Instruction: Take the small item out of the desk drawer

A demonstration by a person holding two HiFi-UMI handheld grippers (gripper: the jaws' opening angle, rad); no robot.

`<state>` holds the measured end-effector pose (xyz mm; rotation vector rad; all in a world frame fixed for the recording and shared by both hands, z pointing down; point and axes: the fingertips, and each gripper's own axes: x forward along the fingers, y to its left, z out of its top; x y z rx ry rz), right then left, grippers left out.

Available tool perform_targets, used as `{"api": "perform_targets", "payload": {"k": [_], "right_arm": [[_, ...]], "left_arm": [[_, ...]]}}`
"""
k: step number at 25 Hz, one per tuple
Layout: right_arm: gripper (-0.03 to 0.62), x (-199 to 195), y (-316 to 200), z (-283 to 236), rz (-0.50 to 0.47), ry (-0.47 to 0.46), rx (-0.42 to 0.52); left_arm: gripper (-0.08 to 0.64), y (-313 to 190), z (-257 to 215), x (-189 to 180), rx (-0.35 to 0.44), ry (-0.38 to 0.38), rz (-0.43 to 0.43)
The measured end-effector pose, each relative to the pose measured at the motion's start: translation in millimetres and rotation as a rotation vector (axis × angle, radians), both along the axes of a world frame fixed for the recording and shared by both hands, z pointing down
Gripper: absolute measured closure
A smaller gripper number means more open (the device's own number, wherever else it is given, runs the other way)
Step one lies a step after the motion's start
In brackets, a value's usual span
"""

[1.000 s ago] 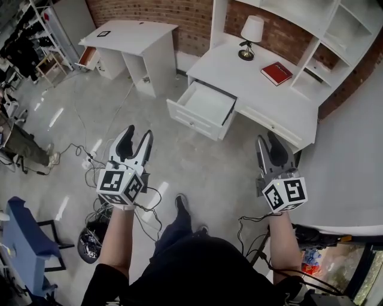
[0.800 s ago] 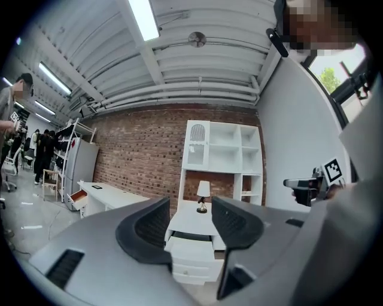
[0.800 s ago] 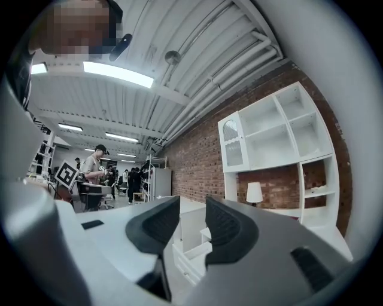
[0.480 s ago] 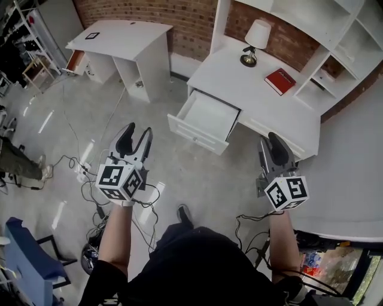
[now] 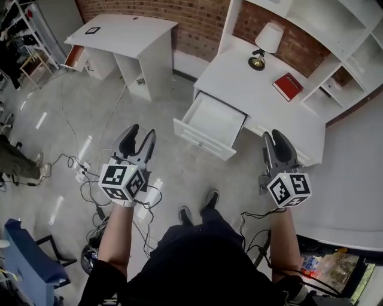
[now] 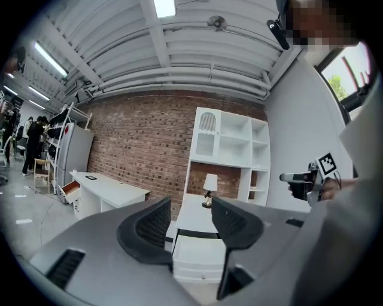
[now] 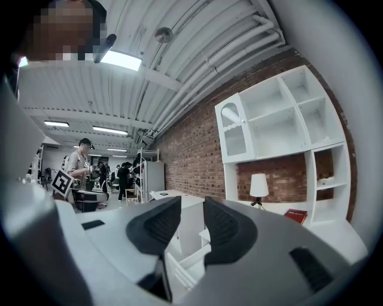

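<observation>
The left gripper (image 5: 142, 131), a grey two-jaw tool with black ribbed pads and a marker cube at its back, is held out roughly level. Its jaws are spread wide with nothing between them, and its own view frames the drawer front through the gap. The right gripper (image 5: 273, 138), of the same build, has its jaws parted by a narrower gap. They have just been closing, and nothing sits between them either.

The left gripper hangs over the grey polished floor (image 5: 90, 113), with loose black cables (image 5: 81, 161) lying below and beside it. The right gripper shows in front of the front edge of the white wooden counter (image 5: 239, 83), toward its right end, and touches nothing.

The white open drawer (image 5: 212, 122) is pulled out from the counter's front edge at its left end, well apart from both grippers. The small item cannot be made out inside it in any view.

On the counter, a small table lamp with a white shade and dark base (image 5: 267, 40) stands at the back edge. A flat red book (image 5: 287, 86) lies toward the back right corner, beside the white open shelf unit (image 5: 353, 54). A second white counter (image 5: 128, 33) stands apart to the left, against the red brick wall (image 5: 197, 18).
</observation>
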<state>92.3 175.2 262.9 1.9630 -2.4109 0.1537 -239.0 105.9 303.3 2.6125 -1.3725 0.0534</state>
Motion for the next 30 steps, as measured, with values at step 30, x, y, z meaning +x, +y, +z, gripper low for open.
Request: {"api": "perform_targets", "payload": {"k": [30], "right_arm": [[0.486, 59.5, -317.3, 95.3, -0.254, -0.108, -0.109]], "left_arm": [[0.348, -254.0, 22.1, 70.1, -0.052, -0.098, -0.223]]}}
